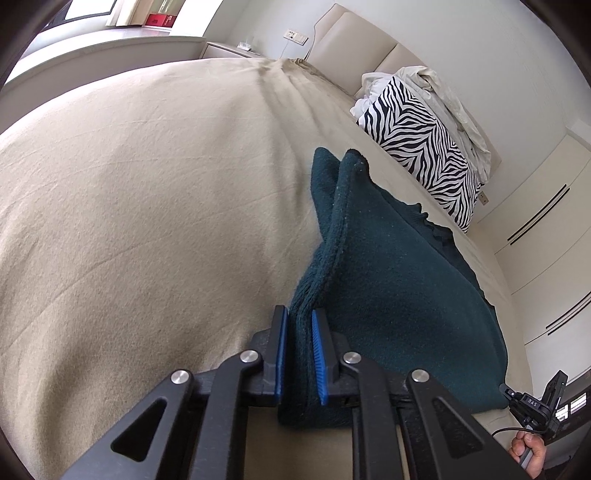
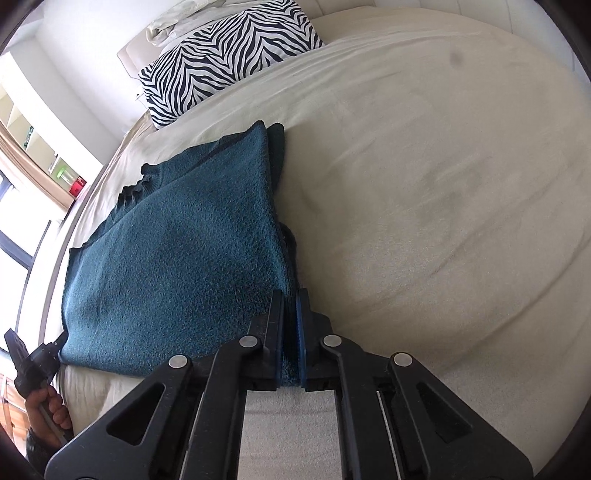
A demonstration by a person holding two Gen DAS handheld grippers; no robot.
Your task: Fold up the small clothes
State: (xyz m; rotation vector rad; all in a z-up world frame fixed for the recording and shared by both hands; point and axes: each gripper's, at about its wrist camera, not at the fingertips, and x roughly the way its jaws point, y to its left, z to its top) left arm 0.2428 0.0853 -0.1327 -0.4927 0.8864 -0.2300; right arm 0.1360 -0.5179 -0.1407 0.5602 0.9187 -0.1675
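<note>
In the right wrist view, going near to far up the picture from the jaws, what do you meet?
Right gripper shut on the teal sweater's edge → teal sweater lying on the bed sheet → zebra-print pillow → crumpled white bedding.

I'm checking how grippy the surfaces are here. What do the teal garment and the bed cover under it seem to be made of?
The teal garment looks like a thick, fuzzy knit or fleece, matte: its surface is nubbly and the edges are soft and rolled. The bed cover looks like a smooth woven cotton-type sheet, beige and matte, with fine shallow creases; the exact fibre cannot be told.
</note>
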